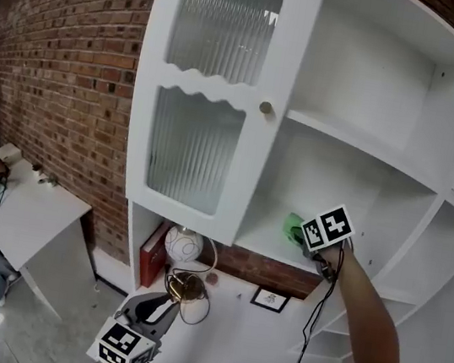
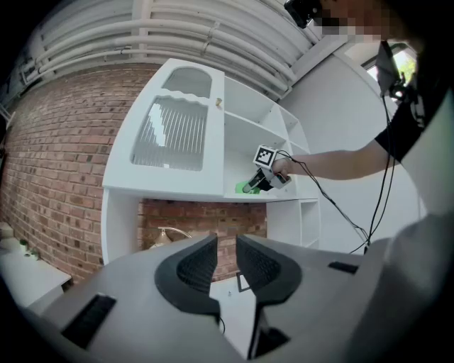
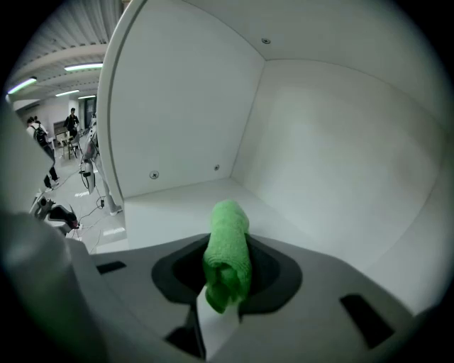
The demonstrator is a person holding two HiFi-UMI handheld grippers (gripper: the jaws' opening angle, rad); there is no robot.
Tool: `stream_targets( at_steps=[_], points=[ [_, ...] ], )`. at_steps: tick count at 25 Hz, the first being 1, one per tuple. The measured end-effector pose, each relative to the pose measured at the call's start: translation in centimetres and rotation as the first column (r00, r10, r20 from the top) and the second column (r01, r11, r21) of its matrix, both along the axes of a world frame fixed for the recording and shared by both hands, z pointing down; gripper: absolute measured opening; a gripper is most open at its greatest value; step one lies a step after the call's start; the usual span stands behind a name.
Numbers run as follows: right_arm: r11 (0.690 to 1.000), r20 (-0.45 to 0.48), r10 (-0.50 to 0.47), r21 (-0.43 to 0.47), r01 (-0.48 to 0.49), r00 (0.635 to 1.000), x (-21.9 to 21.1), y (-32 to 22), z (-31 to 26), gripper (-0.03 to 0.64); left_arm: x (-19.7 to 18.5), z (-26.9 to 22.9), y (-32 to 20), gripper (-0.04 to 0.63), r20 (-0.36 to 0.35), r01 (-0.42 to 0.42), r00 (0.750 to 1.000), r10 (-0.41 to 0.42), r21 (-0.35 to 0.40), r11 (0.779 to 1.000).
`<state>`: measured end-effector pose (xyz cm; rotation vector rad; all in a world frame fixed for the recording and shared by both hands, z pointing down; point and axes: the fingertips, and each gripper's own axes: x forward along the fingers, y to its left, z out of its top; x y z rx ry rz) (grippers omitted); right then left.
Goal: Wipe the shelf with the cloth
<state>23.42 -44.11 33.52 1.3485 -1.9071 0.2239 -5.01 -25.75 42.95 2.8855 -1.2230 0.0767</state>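
A green cloth rests on the white shelf of the cabinet, and my right gripper is shut on it. In the right gripper view the rolled cloth sticks out between the jaws of that gripper, over the shelf board near the back corner. My left gripper hangs low in front of the cabinet, well below the shelf. Its jaws are together with nothing in them. The left gripper view also catches the right gripper and the cloth.
The cabinet's ribbed-glass door stands open to the left of the shelf. On the counter below are a round white lamp, a red book, a gold object and a small frame. A person sits at a white table far left.
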Motion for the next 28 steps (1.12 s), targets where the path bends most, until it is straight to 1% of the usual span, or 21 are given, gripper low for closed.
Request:
stream_targets(
  at_steps=[3,6,9,13,15,17,20,22,26,28],
  points=[
    [0.999,-0.044,0.048,-0.008,-0.048,0.998,2.9,0.8,0.1,0.099,1.4,0.0,-0.1,0.08,0.007,-0.035,0.999,0.035,0.007,0.999],
    [0.994,-0.124,0.104,-0.016,-0.107,0.987,6.1,1.7,0.2,0.099,2.6,-0.1,-0.4,0.08,0.007,-0.067,0.998,0.067,0.009,0.998],
    [0.987,-0.21,0.147,-0.027,-0.156,0.967,8.8,2.7,0.3,0.098,3.7,-0.2,-0.8,0.08,0.0,-0.097,0.995,0.097,0.01,0.995],
    [0.979,-0.309,0.179,-0.039,-0.201,0.934,11.1,3.9,0.3,0.098,5.3,-0.3,-0.9,0.08,-0.008,-0.142,0.99,0.142,0.011,0.99],
    [0.972,-0.389,0.195,-0.047,-0.231,0.9,12.3,4.4,0.4,0.098,5.8,-0.3,-1.0,0.08,-0.01,-0.158,0.987,0.158,0.011,0.987],
    [0.96,-0.477,0.208,-0.067,-0.271,0.854,13.7,5.1,0.8,0.098,6.1,-0.3,-1.2,0.08,-0.013,-0.17,0.985,0.17,0.01,0.985],
    [0.942,-0.592,0.197,-0.106,-0.318,0.781,15.6,6.4,1.3,0.098,6.4,-0.2,-1.5,0.08,-0.021,-0.185,0.982,0.185,0.008,0.983],
    [0.935,-0.642,0.189,-0.114,-0.336,0.743,16.5,7.0,1.5,0.098,6.6,-0.1,-1.7,0.08,-0.039,-0.199,0.979,0.199,0.0,0.98],
    [0.924,-0.709,0.169,-0.128,-0.36,0.684,17.3,7.8,1.7,0.098,6.6,-0.3,-2.1,0.08,-0.126,-0.23,0.967,0.223,-0.041,0.972],
    [0.918,-0.747,0.151,-0.138,-0.372,0.647,17.7,8.2,1.7,0.098,6.7,-0.3,-2.4,0.08,-0.133,-0.228,0.966,0.22,-0.044,0.973]
  ],
)
